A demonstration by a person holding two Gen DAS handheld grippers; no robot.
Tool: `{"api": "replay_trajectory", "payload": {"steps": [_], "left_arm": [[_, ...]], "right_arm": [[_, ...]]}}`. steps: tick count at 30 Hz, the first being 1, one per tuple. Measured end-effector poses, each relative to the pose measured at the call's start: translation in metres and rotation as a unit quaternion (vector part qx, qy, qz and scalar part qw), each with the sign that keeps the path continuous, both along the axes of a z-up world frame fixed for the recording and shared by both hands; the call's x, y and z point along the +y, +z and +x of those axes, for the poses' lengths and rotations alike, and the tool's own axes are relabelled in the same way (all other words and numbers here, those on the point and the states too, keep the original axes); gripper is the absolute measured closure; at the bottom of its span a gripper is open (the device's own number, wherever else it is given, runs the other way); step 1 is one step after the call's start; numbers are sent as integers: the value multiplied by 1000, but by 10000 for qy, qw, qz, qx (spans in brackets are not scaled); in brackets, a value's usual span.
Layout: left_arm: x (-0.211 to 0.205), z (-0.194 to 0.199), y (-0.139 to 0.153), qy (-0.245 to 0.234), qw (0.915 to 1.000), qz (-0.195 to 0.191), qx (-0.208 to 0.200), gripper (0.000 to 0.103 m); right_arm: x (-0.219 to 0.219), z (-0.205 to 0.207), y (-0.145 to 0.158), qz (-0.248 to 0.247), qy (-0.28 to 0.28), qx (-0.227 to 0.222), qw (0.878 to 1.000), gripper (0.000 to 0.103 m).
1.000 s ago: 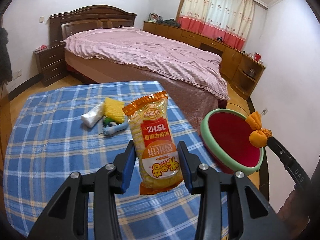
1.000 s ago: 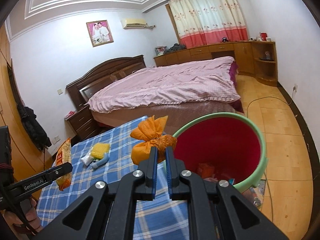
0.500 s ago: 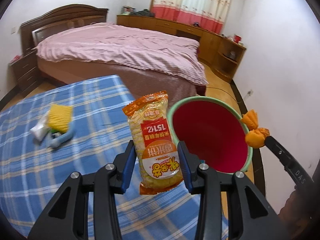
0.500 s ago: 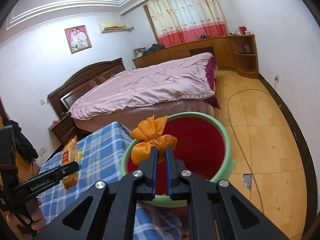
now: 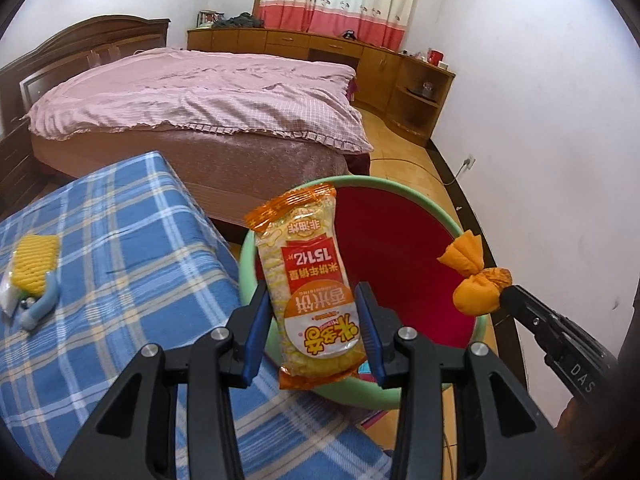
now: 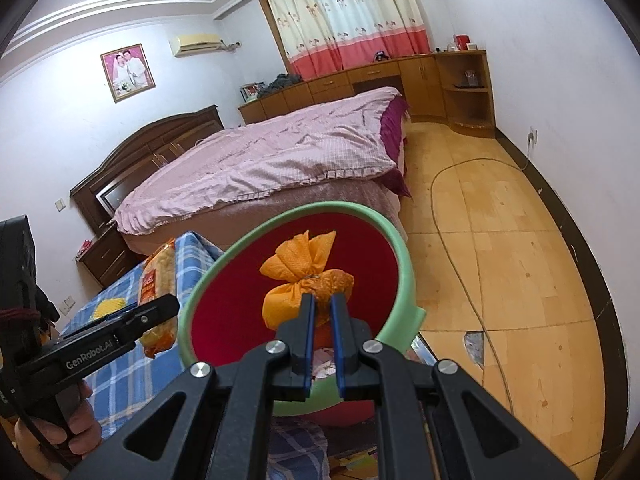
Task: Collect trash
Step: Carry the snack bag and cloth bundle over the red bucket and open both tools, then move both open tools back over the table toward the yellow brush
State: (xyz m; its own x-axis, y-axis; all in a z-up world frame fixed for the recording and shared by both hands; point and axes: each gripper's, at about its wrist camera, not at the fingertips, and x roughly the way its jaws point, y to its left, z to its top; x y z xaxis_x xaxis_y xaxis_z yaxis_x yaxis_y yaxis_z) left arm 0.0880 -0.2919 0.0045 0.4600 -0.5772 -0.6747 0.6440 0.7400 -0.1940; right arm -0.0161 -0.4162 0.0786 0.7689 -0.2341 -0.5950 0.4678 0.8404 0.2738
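The orange-and-yellow plastic packet of rice crackers [image 5: 310, 284] stands upright in the lower middle of the left wrist frame, clamped at its lower half between the blue-padded fingers [image 5: 256, 330] of the left gripper [image 5: 314, 334], with its top edge in front of the round red bin with a pale green rim [image 5: 400, 182]. At the right edge of that frame the knotted orange cloth-like bundle [image 5: 476, 278] is pinched by the nearly closed right gripper [image 6: 321, 312], and in the right wrist frame it sits squarely before the bin's red mouth. The step in hand looks like the drop: both pieces are carried to the bin. Next, each should be brought over the opening and let go. More litter, a yellow sponge-like pad [image 5: 34, 258], lies on the blue checked desk [image 5: 132, 248] at the left.
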Motion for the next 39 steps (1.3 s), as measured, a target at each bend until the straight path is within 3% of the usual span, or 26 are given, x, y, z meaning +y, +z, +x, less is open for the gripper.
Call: {"api": "replay_trajectory", "payload": {"steps": [17,28,39], "left_arm": [[-13,11,-27,-164,9997,107,146,61],[-11,11,-26,-143,9997,85,178,61],[-2,6,-16,-39,9999,92,138,61]], "right_arm": [[-11,12,-34,217,1,352,9991,93],[-18,11,-37,445,-15,262,9987,90],[-14,9,-34,442,91,205,9988,71]]}}
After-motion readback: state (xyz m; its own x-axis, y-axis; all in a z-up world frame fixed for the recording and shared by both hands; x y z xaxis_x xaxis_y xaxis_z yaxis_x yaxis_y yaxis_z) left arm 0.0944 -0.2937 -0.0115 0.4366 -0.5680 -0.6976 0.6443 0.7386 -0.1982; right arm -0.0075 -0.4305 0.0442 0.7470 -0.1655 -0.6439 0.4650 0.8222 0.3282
